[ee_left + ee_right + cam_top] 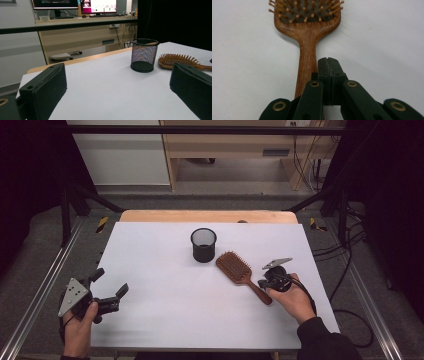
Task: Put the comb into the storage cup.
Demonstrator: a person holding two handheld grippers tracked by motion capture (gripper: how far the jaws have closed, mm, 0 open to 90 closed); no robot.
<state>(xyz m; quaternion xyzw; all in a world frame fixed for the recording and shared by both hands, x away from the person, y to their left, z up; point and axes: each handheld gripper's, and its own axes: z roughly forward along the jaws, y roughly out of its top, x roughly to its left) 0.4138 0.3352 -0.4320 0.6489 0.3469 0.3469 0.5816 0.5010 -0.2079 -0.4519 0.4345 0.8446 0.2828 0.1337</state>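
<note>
Two things on the white desk (165, 320): wooden hairbrush (234, 267) lying bristles-up mid-right, handle toward the person, and black mesh cup (203, 245) upright just beside its head, up-left. Right gripper (268, 281) sits over the handle end; in the right gripper view its fingers (328, 75) are pressed together with nothing between them, the handle (308, 62) just beside them. Left gripper (111, 289) idles at the desk's left edge, fingers (42, 92) wide. Looks like approach-to-grasp. Next move likely calls for spreading the right fingers, straddling the handle, then closing.
</note>
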